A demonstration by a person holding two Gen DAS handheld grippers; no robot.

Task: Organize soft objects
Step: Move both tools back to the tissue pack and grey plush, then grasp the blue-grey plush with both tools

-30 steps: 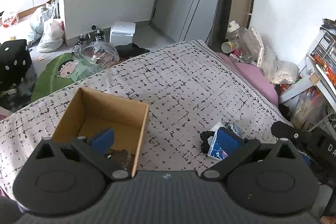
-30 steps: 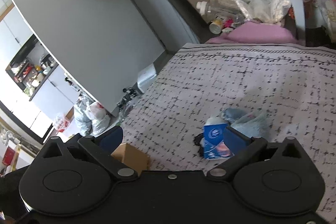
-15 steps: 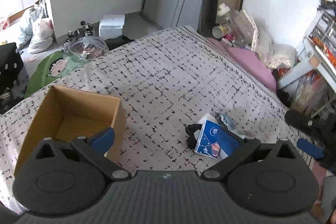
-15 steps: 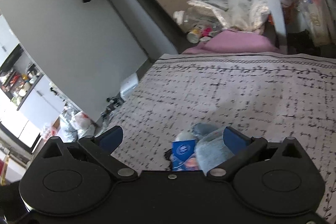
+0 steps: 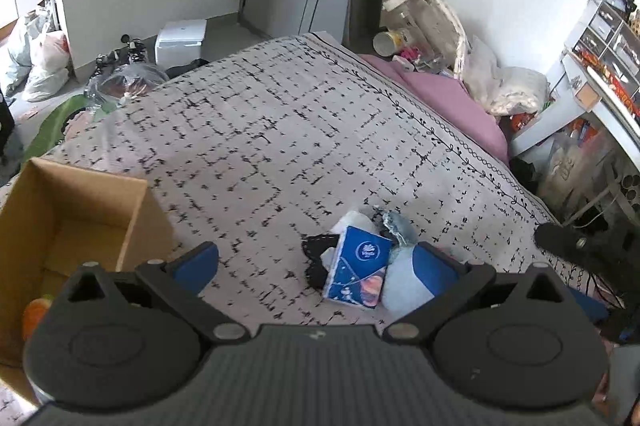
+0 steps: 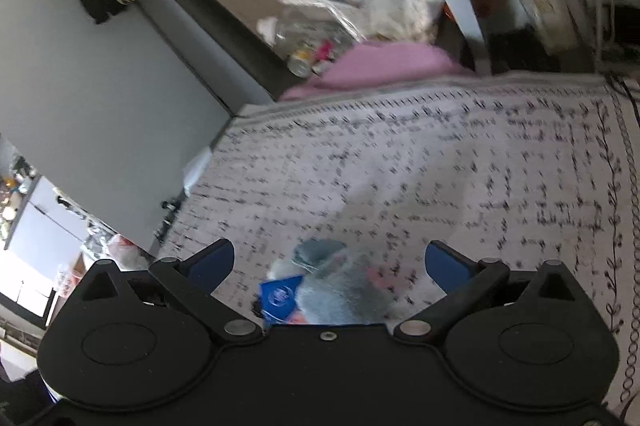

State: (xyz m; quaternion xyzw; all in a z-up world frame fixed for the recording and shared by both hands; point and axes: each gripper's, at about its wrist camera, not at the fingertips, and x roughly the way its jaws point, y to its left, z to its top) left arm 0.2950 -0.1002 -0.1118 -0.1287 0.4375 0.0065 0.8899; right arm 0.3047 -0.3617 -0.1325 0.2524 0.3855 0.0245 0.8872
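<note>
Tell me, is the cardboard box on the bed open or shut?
Open. The cardboard box has no lid or flaps over it, and its inner walls and floor show.

Pink blanket point(image 5: 452, 106), white appliance point(image 5: 180, 40)

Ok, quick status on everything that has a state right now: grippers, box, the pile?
left gripper: open, holding nothing
right gripper: open, over the pile
cardboard box: open-topped, upright on the bed
blue tissue pack: lying flat on the pile
grey-blue soft item: loose, ungrasped
</note>
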